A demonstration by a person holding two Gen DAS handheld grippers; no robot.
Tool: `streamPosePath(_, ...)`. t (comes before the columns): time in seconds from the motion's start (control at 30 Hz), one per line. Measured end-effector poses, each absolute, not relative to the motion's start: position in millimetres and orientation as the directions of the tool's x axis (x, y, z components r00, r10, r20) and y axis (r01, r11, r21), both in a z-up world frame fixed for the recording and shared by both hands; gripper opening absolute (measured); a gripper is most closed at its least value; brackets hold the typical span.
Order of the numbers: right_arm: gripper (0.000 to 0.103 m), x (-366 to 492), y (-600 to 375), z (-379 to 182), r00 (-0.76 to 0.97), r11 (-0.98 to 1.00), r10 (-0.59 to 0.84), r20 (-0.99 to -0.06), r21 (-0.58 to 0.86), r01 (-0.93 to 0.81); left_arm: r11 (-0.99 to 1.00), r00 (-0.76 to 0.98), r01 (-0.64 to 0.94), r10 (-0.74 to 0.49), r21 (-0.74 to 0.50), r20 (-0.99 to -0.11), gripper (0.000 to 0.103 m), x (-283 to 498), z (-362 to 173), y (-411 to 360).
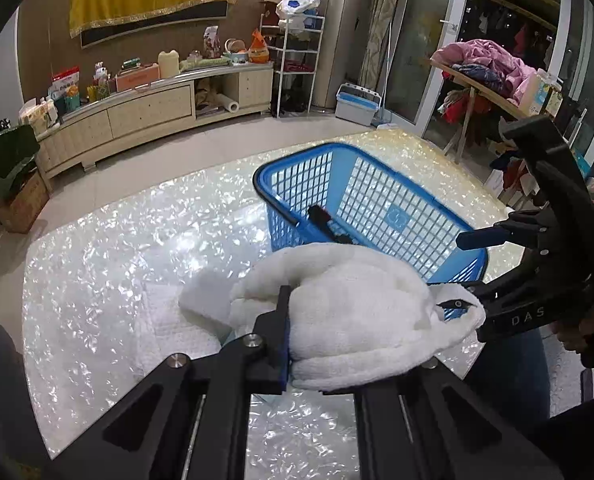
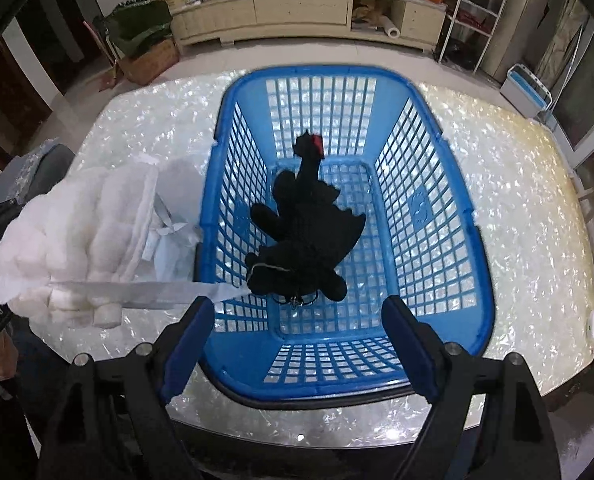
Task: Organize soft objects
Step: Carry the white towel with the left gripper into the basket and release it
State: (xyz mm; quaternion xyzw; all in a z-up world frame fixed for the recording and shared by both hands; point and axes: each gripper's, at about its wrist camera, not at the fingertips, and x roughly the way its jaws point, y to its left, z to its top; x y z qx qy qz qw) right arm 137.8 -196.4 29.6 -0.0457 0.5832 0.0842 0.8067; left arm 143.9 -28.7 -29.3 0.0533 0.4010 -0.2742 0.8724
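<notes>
**White plush pinched beside the basket**

The left gripper [image 1: 349, 344] is squeezing a white plush toy [image 1: 353, 312] between its fingers, holding it above the pearly table [image 1: 109, 248], just beside the blue basket [image 1: 381, 184]. The right gripper [image 2: 297, 344] is hovering with fingers spread wide over the basket's near rim, gripping nothing. A black plush toy [image 2: 301, 240] is lying inside the basket on its mesh floor.
</notes>
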Motion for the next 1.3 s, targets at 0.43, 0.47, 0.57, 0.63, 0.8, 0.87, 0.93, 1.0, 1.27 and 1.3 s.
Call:
streamPosePath(0.43,0.099,124,-236,56,0.401,0.986,0.082,-0.912,0.014,-0.169,0.819,0.535,0.568,-0.44,-0.078,-0.721,0.008,148,15,-74)
streamPosePath(0.47,0.099,124,-241,56,0.404,0.987,0.081,-0.911,0.015,-0.163,0.816,0.534,0.573,-0.438,-0.071,-0.723,0.008,148,17,-78)
streamPosePath(0.57,0.099,123,-258,57,0.418,0.989,0.081,-0.905,0.023,-0.143,0.808,0.529,0.587,-0.433,-0.054,-0.73,0.008,151,23,-94)
streamPosePath(0.63,0.099,123,-266,58,0.424,0.991,0.083,-0.902,0.029,-0.132,0.804,0.53,0.594,-0.428,-0.041,-0.732,0.008,153,25,-103)
streamPosePath(0.8,0.099,124,-286,54,0.43,0.993,0.095,-0.898,0.054,-0.105,0.791,0.52,0.611,-0.422,-0.021,-0.743,0.008,159,25,-129)
streamPosePath(0.87,0.099,124,-290,51,0.428,0.993,0.101,-0.898,0.063,-0.102,0.784,0.507,0.621,-0.418,-0.017,-0.754,0.008,164,19,-141)
streamPosePath(0.93,0.099,125,-294,48,0.423,0.992,0.105,-0.9,0.068,-0.103,0.78,0.495,0.625,-0.41,-0.013,-0.767,0.008,168,13,-152)
streamPosePath(1.0,0.099,128,-296,45,0.419,0.992,0.11,-0.901,0.072,-0.106,0.778,0.477,0.628,-0.401,-0.016,-0.782,0.008,175,3,-161)
streamPosePath(1.27,0.099,138,-303,43,0.449,0.992,0.102,-0.888,0.054,-0.117,0.769,0.403,0.637,-0.399,-0.061,-0.823,0.008,195,-34,-189)
streamPosePath(1.3,0.099,139,-304,42,0.455,0.992,0.099,-0.885,0.05,-0.119,0.767,0.39,0.638,-0.399,-0.069,-0.83,0.008,198,-41,-193)
